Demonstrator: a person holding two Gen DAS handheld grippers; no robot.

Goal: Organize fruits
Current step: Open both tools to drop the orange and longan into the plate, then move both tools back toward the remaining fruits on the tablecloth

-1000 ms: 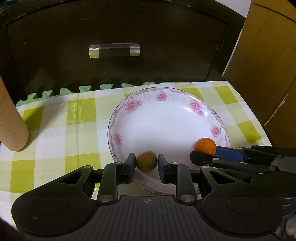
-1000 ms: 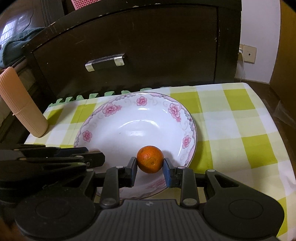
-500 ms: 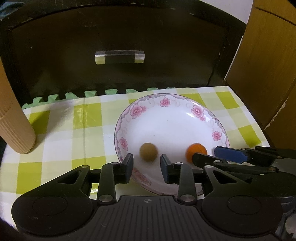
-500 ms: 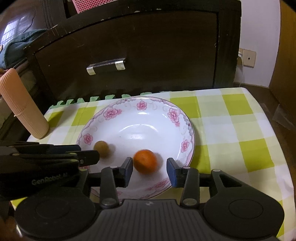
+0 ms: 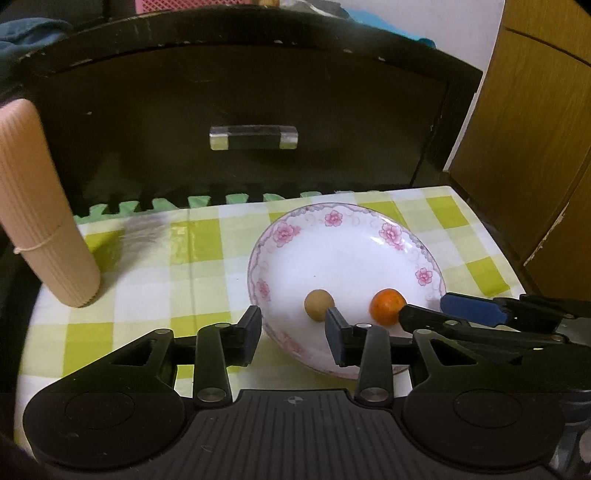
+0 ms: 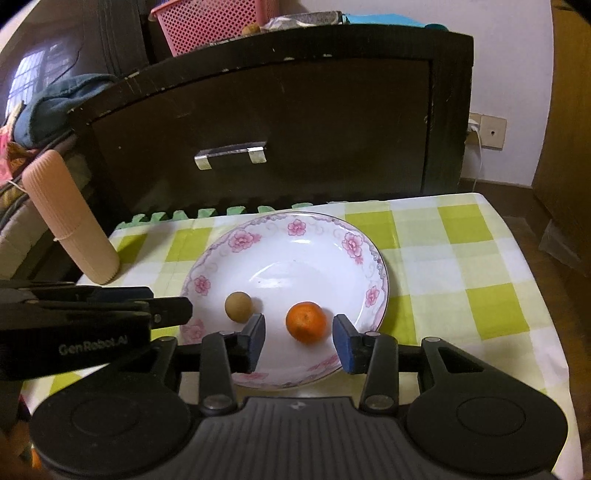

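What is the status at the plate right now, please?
Left claw open, empty. Right claw open, empty. Orange and brown fruit resting apart in plate. Nothing obstructing.

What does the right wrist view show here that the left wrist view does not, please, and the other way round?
Only the right wrist view shows the pink mesh basket on top of the dark cabinet and the wall socket.

Only the left wrist view shows the wooden door at the right edge clearly.

Both show the flowered plate on the checked cloth, the brown fruit and the orange lying in it, the ribbed beige cylinder, and both open grippers: the left gripper and the right gripper.
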